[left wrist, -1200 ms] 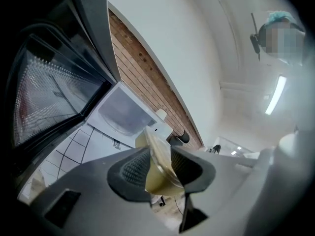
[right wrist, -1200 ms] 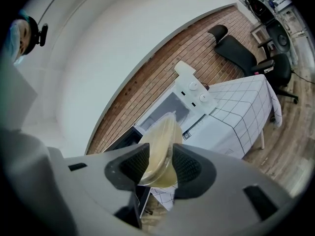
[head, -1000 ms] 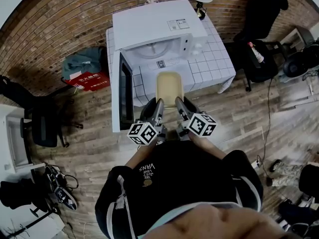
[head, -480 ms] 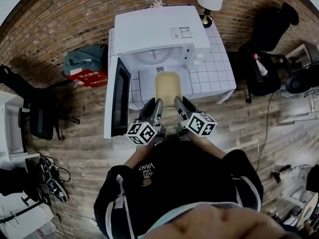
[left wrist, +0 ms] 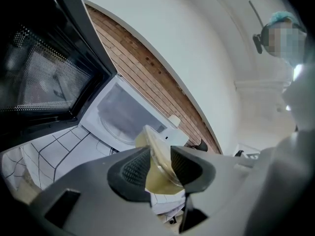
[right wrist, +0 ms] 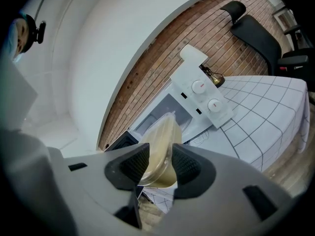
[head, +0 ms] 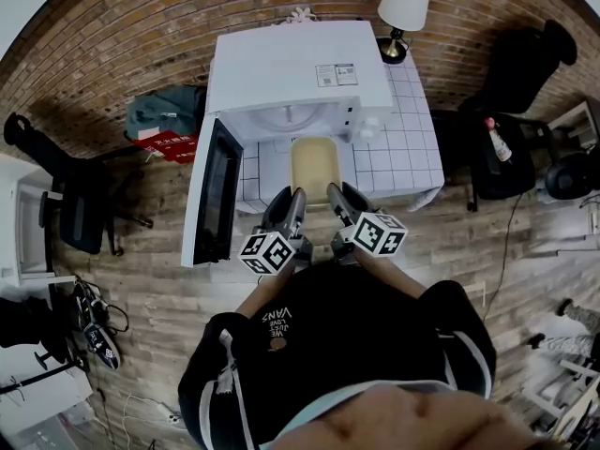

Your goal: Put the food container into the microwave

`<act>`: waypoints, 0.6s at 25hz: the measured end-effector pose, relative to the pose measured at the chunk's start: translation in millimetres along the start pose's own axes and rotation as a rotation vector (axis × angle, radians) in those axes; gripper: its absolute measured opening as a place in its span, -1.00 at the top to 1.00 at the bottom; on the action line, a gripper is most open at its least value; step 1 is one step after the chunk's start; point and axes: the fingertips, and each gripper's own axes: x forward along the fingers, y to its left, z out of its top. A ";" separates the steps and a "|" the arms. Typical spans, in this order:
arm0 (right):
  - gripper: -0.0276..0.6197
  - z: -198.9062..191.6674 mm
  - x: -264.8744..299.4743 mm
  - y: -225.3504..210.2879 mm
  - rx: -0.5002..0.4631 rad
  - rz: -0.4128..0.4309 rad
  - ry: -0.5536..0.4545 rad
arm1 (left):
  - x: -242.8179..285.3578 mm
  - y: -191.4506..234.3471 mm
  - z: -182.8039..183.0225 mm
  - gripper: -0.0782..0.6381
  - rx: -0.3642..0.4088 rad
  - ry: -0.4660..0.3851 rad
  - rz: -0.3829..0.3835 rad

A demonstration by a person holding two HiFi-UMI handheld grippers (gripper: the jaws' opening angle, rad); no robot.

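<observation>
As the person carried the container (head: 314, 165) forward over the last second, the microwave (head: 295, 64) drew closer in the head view. Its open cavity came to sit just beyond the container's far end. The door (head: 214, 193) hung wide open on the left, clear of the path.

The hold itself had not changed. The left gripper (head: 296, 201) pinched the container's near-left rim and the right gripper (head: 334, 197) its near-right rim. Both gripper views showed each pair of jaws pressed on the thin plastic edge of the yellowish tub, with no sign of slipping.

The container was carried roughly level over the front of the table (head: 403, 129). It sat before the cavity mouth and about in line with it, but was not yet inside. In the left gripper view the turntable (left wrist: 118, 119) showed past the container's rim; in the right gripper view the knobs (right wrist: 205, 96) stood off to the right of it.

By my reading, the approach was nearly done. What remained was to pass the container through the opening, lower it onto the turntable and let go on both sides. The rim grip looked slight, so the two grippers would need to move in step. The right side would also want some room from the knob panel on the way in.
</observation>
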 end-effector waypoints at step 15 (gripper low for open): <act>0.51 25.7 6.4 -28.5 -0.034 0.093 0.086 | 20.5 -15.5 -18.3 0.42 -0.009 -0.091 0.110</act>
